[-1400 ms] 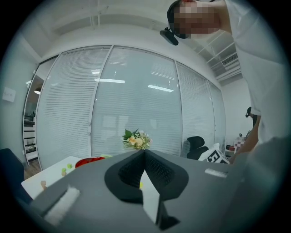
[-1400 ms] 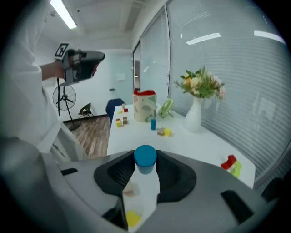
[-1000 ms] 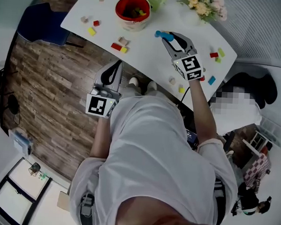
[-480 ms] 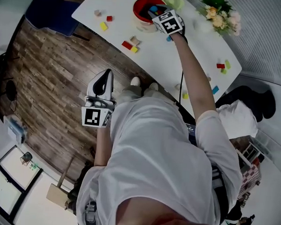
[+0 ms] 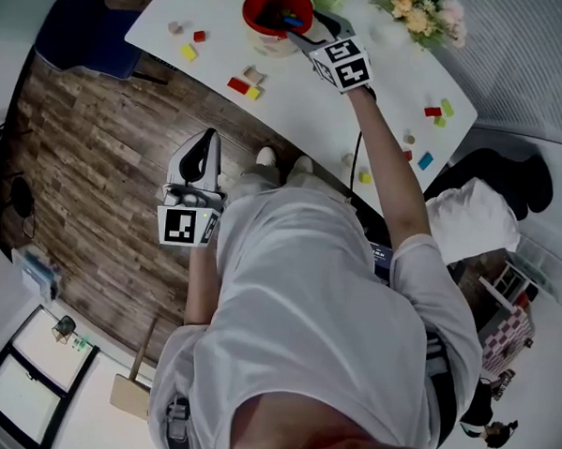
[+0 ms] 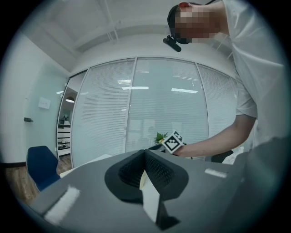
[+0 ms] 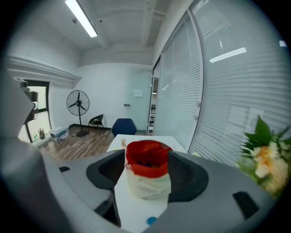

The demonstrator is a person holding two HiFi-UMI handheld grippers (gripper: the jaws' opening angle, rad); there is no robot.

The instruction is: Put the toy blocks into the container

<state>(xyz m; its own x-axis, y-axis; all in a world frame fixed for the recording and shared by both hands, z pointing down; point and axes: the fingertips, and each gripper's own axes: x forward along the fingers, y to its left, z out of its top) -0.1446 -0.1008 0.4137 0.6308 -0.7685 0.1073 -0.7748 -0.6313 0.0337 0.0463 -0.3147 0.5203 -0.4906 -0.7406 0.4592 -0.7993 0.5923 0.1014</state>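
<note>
Right claw lets go at the red tub

The right claw [image 5: 307, 38], which carried a blue block over the table [image 5: 296, 112] a second ago, now sits at the tub [image 5: 249, 15]. Its jaws are opening with nothing pressed between them, and only the tub shows beyond. A blue block [image 5: 290, 23] lies inside, so the drop is probably done. Loose blocks [image 5: 238, 85] still wait on the table. The left claw [image 5: 210, 142] hangs off the table edge, pinched together and empty. A small blue thing at the bottom of the right gripper view is cut off, and most of the tub's contents are too small to tell.
</note>
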